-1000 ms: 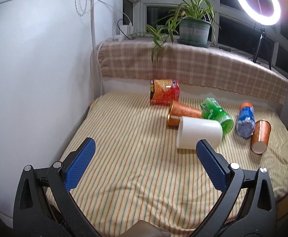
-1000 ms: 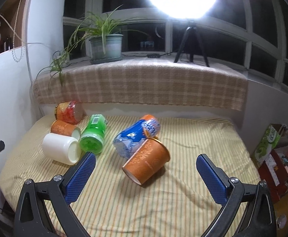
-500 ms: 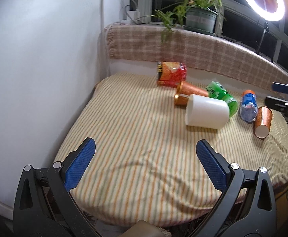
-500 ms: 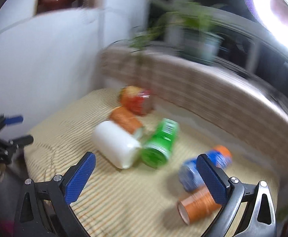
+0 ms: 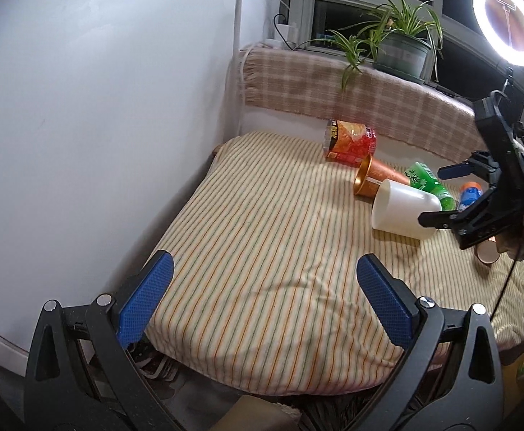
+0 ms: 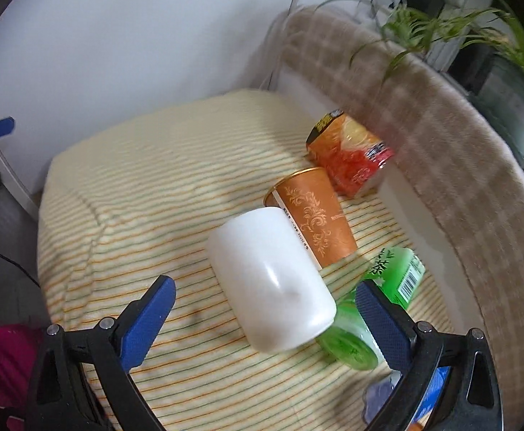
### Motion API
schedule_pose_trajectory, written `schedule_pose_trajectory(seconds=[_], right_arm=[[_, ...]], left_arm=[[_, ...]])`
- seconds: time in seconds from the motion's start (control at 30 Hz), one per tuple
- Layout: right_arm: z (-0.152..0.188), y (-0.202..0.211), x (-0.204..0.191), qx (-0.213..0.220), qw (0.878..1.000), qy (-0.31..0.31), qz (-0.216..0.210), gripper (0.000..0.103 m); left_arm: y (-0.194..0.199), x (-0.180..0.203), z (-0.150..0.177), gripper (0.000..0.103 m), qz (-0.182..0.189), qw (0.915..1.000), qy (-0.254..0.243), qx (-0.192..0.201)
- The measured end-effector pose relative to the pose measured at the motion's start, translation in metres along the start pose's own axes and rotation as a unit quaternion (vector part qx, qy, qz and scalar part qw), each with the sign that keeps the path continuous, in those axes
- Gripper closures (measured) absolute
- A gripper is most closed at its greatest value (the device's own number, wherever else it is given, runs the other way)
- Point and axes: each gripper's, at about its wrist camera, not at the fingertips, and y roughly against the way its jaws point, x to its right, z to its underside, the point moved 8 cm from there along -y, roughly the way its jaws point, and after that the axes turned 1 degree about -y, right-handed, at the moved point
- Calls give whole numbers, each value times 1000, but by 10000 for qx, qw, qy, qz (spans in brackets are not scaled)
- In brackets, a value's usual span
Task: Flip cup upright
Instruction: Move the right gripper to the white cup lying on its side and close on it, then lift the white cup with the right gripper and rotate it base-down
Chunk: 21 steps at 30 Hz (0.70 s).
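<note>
A white cup point(image 6: 269, 280) lies on its side on the striped cloth, its closed base toward my right gripper; it also shows in the left wrist view point(image 5: 404, 210). An orange patterned cup point(image 6: 312, 221) lies on its side behind it, touching it, and shows in the left wrist view point(image 5: 375, 179). My right gripper point(image 6: 262, 314) is open and empty, hovering just above the white cup, jaws on either side. It appears in the left wrist view point(image 5: 445, 194). My left gripper point(image 5: 262, 298) is open and empty near the front left edge.
A green bottle point(image 6: 377, 309) lies right of the white cup, a red-orange snack canister point(image 6: 348, 156) behind. A blue bottle point(image 5: 470, 194) and another orange cup point(image 5: 486, 249) lie at the right. The cloth-covered table point(image 5: 262, 237) meets a white wall point(image 5: 100, 107) on the left.
My right gripper has swung left and down, close over the white cup. My left gripper has pulled back toward the front left edge. The objects have not moved.
</note>
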Motion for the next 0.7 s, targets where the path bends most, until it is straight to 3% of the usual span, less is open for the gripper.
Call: schedule_pose_trajectory(seconds=[0.53,0.7], right_arm=[[3,-51,-8,-825,9924,870,280,7],[4,-62,-8,-974,9887,1035,474,17]], left_arm=[[-3,-12,6,0,-62,9998,190,-76],[-5,-18,7,0,-91,9995,280,-98]])
